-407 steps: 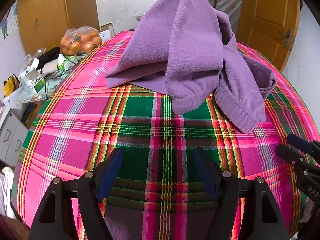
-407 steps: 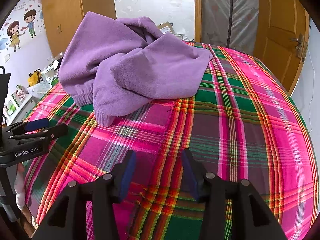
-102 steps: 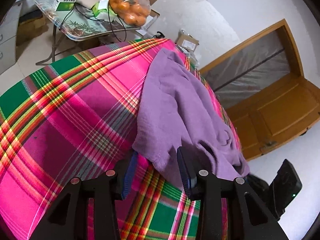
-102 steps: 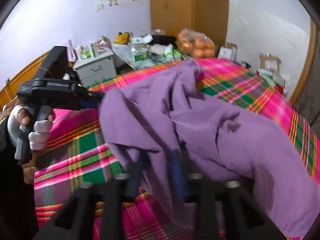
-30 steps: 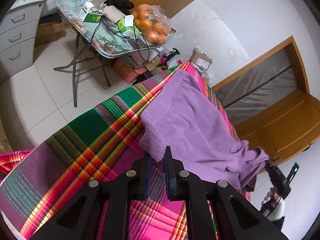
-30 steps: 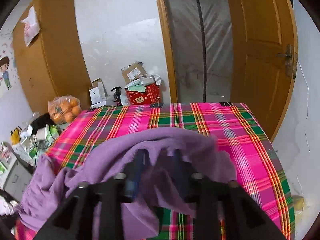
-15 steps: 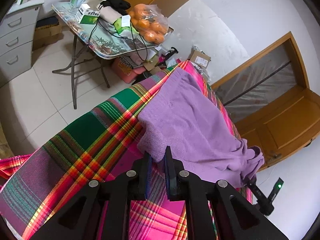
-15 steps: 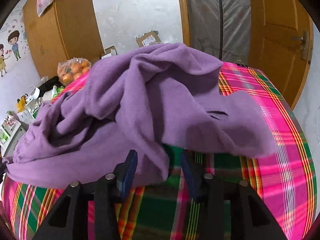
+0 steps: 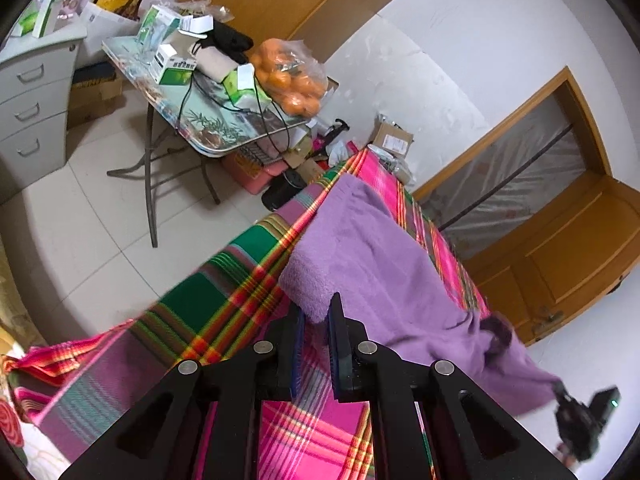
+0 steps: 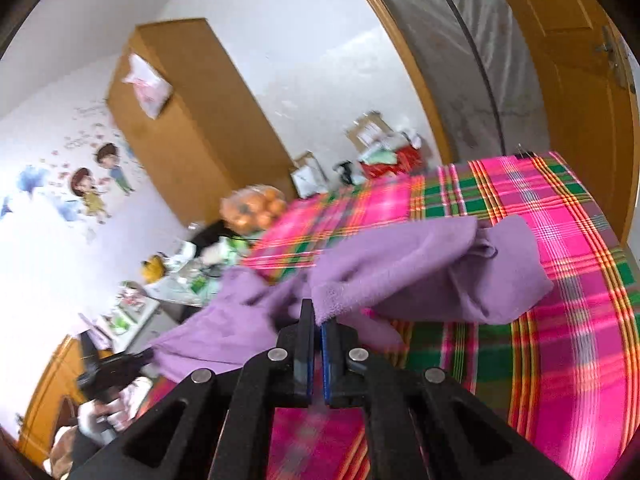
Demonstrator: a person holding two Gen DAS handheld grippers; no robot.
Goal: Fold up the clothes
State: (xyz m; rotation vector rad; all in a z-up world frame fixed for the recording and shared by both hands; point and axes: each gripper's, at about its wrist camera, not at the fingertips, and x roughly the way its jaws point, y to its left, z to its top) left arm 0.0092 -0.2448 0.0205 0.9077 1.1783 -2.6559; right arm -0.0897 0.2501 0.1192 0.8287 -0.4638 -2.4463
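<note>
**Left wrist view: both tools clamped on the purple garment**

Left wrist camera looks along the left tool (image 9: 316, 320), whose blue-padded jaws stand nearly together, clamped on a thick hemmed corner of the purple fleece garment (image 9: 384, 264). From that corner the garment stretches away to the far right across the plaid bedspread (image 9: 224, 280), which is pink, green and yellow. At the lower right edge of this view the right tool (image 9: 576, 412) appears small and dark, at the garment's other end.

In the right wrist view, the right tool (image 10: 317, 320) has its jaws pressed together on a fuzzy edge of the same garment (image 10: 420, 264). One part of the cloth lies bunched on the bedspread (image 10: 560, 320) to the right; another part runs off to the near left, where the left tool (image 10: 116, 368) holds it, gripped by a hand (image 10: 96, 416) in a light glove. This view is motion-blurred.

Beyond the bed's left edge stands a cluttered bench (image 9: 208, 120) carrying boxes, cables and a bag of oranges (image 9: 292, 76). A grey drawer unit (image 9: 36, 96) stands further left on the tiled floor. A wooden door (image 10: 576, 80) is on the far right.
</note>
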